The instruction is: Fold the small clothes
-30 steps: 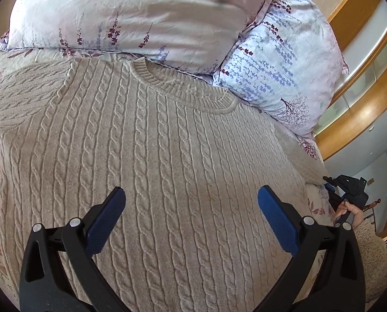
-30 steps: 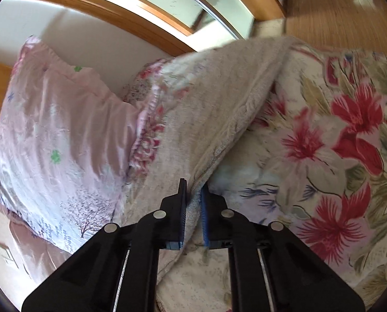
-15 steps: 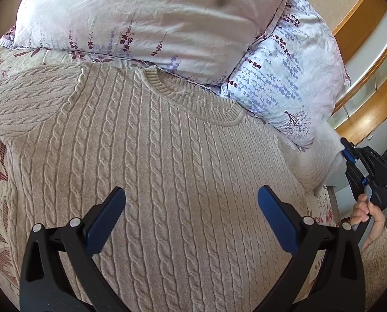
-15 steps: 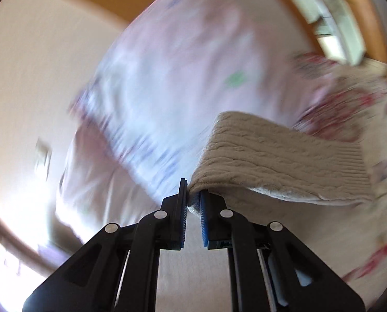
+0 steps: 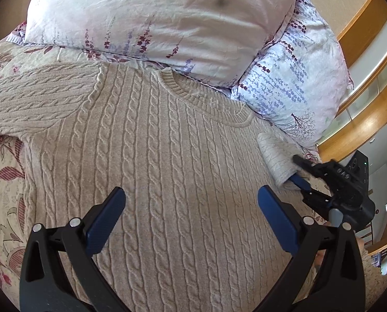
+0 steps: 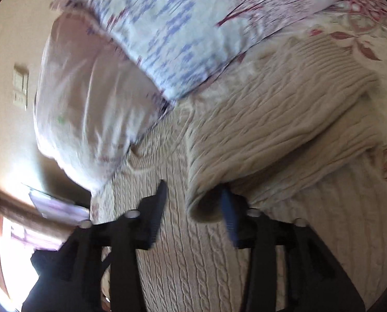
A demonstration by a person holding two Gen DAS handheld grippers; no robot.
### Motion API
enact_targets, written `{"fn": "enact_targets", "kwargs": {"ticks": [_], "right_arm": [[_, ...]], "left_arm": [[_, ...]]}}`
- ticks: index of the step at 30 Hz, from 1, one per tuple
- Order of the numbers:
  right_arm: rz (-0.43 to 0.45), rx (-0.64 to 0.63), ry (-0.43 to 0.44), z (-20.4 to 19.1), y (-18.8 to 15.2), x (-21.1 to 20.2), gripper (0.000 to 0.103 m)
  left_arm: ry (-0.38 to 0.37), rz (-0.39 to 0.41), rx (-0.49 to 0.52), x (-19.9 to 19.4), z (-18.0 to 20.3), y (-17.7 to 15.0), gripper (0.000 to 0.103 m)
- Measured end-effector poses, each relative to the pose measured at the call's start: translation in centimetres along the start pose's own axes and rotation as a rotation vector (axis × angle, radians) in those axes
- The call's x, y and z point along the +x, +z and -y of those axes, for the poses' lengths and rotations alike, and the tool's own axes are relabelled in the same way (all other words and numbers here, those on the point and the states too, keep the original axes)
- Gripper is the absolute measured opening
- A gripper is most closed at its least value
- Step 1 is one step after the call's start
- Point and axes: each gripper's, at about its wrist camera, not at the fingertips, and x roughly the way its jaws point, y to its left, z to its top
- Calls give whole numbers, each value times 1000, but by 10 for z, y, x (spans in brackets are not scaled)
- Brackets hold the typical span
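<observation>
A beige cable-knit sweater point(image 5: 167, 171) lies flat on the bed, neckline toward the pillows. My left gripper point(image 5: 190, 218) is open and empty, hovering over its lower middle. The sweater's right sleeve point(image 5: 276, 156) is folded in over the body. In the left wrist view my right gripper point(image 5: 300, 171) is at the cuff. In the blurred right wrist view my right gripper point(image 6: 193, 208) has its jaws spread apart, with the sleeve's cuff point(image 6: 206, 205) lying between them, resting on the sweater point(image 6: 219, 260).
Two floral pillows point(image 5: 154, 18) point(image 5: 297, 78) lie beyond the neckline. A floral bedspread point(image 5: 1, 195) shows on the left. A wooden frame point(image 5: 362, 130) and the room lie off the bed's right edge.
My right gripper has carried the sleeve from the bed's right side over onto the sweater body and has opened its jaws. The left gripper has drifted slightly back.
</observation>
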Motion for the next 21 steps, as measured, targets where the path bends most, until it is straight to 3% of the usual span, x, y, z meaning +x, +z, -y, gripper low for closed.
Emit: {"fn": "enact_targets", "kwargs": {"ticks": [6, 9, 12, 17, 21], "right_arm": [[119, 210, -39, 39, 41, -14, 50], [184, 215, -102, 47, 56, -22, 33], [213, 145, -174, 34, 62, -15, 12], [246, -27, -120, -14, 56, -16, 10], [159, -215, -25, -82, 37, 14, 10]], "left_arm": [[-1, -7, 1, -2, -7, 2, 101], [4, -2, 1, -5, -11, 4, 101], [13, 3, -9, -7, -19, 6, 101], [20, 19, -38, -11, -32, 10, 101], [-10, 35, -80, -14, -42, 16, 98]]}}
